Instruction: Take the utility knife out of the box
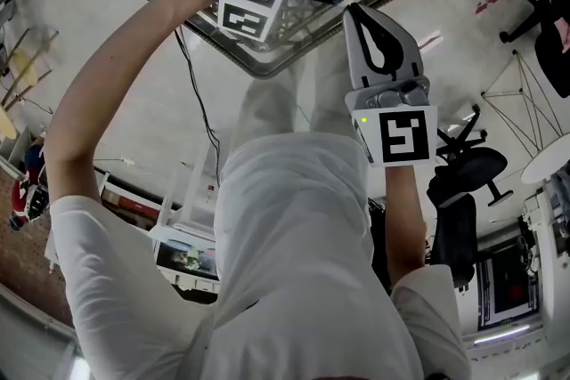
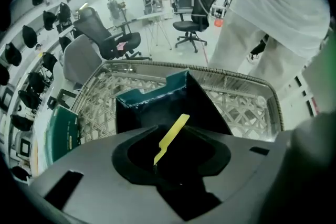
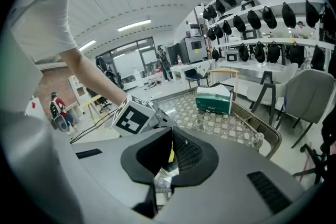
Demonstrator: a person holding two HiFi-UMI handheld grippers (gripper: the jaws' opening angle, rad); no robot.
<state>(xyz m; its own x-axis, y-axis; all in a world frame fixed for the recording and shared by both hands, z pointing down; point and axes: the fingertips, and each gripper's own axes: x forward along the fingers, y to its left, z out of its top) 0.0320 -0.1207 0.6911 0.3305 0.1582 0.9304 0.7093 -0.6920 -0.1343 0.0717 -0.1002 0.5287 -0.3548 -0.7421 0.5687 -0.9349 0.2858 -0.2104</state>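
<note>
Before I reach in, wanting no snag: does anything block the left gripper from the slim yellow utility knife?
Nothing visible does. The slim yellow utility knife lies bare in the open dark teal cardboard box, ahead of the open left gripper.

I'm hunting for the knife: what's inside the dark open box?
A yellow strip, likely the utility knife, shows in the dark box, between the left gripper's open jaws. The interior below is lost in shadow.

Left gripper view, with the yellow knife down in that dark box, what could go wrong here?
The utility knife shows only as a thin slanted yellow strip below the open left gripper; closing might pinch just an edge and drop it. The box has a raised flap nearby that could snag and drag it along.
</note>
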